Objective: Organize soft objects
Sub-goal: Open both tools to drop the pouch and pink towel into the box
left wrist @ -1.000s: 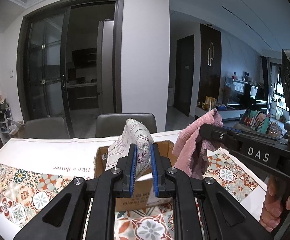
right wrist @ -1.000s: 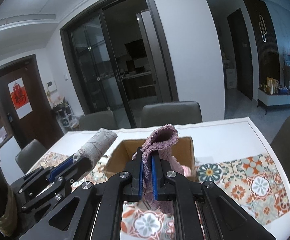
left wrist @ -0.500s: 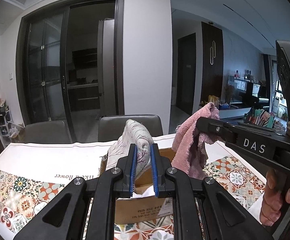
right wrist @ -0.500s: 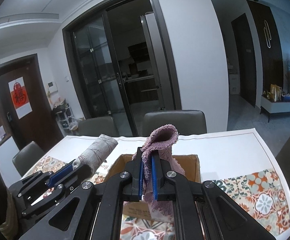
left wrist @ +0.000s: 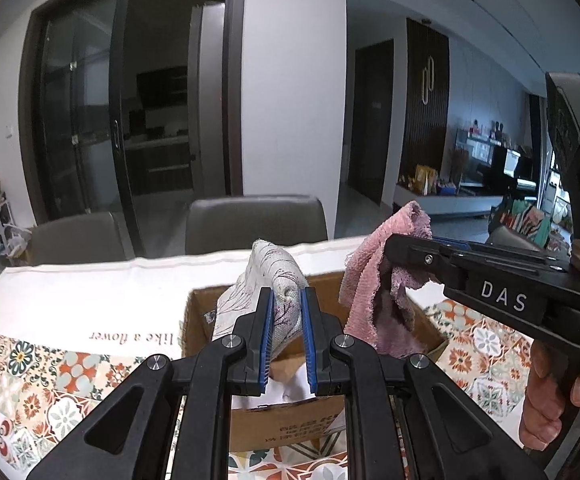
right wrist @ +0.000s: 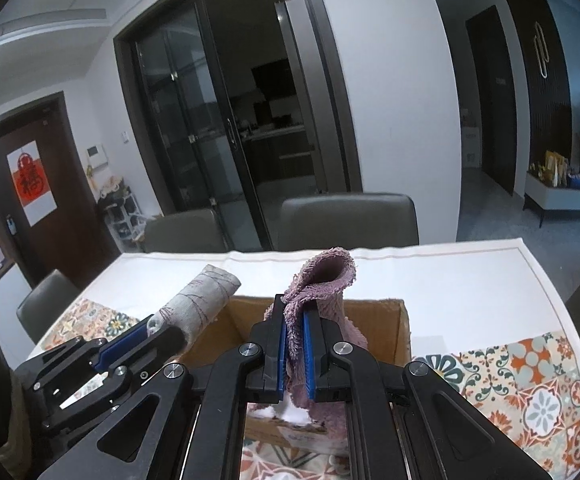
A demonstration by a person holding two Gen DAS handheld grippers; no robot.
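Note:
My left gripper point(left wrist: 285, 300) is shut on a rolled grey-white cloth with thin purple lines point(left wrist: 273, 280), held over the open cardboard box point(left wrist: 290, 420). To its right, my right gripper point(left wrist: 390, 246) is shut on a pink fluffy towel point(left wrist: 374, 300) that droops into the box. In the right wrist view the right gripper point(right wrist: 294, 312) pinches the pink towel point(right wrist: 326, 280) above the box point(right wrist: 390, 320), and the left gripper point(right wrist: 149, 326) holds the grey cloth roll point(right wrist: 201, 300) at the box's left edge. White soft stuff lies in the box.
The box stands on a table with a patterned tile cloth point(left wrist: 29, 380) and a white runner point(right wrist: 450, 272). Grey chairs point(left wrist: 255, 220) line the far side and another point(right wrist: 45, 300) the left end. A person's hand point(left wrist: 550, 400) grips the right handle.
Both grippers have moved forward and down over the box, each still holding its cloth; the box now sits closer and lower in both views.

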